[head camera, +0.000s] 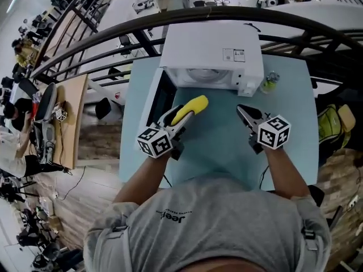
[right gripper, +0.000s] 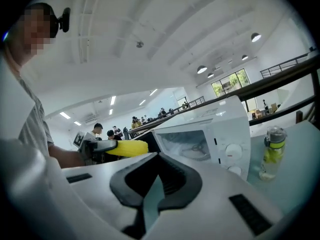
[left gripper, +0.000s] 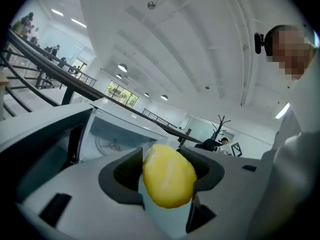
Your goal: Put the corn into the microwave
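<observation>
**Corn held in left gripper, just short of the open microwave**

The left gripper [head camera: 178, 118] has its 2 jaws clamped on the corn [head camera: 191, 107]. The yellow cob sits between the pads and sticks out past the tips, and its rounded end fills the middle of the left gripper view. Directly ahead of this gripper stands the white microwave [head camera: 212, 49]. Its door [head camera: 158, 98] is swung open to the gripper's left, leaving the cavity and turntable exposed. The far tip of the corn is near the opening but not inside it, above the pale blue table [head camera: 221, 149].

The right gripper [head camera: 244, 111] is to the right of the left one, well apart from it and at about the same distance from the microwave. Its 2 jaws are drawn together to a point, with nothing between them. A clear bottle [head camera: 269, 83] with a yellow-green band stands ahead of it and slightly to its right, just beside the microwave's control-panel end.
</observation>
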A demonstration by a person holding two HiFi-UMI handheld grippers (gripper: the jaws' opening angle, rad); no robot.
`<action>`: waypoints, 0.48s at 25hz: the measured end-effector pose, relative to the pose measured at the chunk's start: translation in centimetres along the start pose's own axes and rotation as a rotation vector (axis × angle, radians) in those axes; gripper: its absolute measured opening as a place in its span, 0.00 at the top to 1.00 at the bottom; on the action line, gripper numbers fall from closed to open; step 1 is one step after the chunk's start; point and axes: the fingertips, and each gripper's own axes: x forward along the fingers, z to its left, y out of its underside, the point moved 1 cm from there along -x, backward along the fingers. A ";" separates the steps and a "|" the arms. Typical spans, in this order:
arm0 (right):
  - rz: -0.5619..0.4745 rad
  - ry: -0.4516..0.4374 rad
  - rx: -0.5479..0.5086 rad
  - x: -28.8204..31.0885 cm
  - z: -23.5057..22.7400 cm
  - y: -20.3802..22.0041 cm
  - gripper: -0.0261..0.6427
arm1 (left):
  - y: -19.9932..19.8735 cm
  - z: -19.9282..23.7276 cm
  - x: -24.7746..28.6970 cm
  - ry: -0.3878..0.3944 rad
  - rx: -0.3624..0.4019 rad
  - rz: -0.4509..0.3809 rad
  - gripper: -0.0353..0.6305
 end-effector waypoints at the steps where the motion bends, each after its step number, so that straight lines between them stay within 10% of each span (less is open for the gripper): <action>1: 0.007 0.004 0.010 0.6 0.5 0.4 0.94 | -0.1 0.8 0.5 0.002 0.007 0.003 0.57; 12: 0.091 -0.007 -0.010 4.7 -0.4 1.9 0.94 | -0.2 4.7 7.3 -0.064 0.152 -0.003 0.57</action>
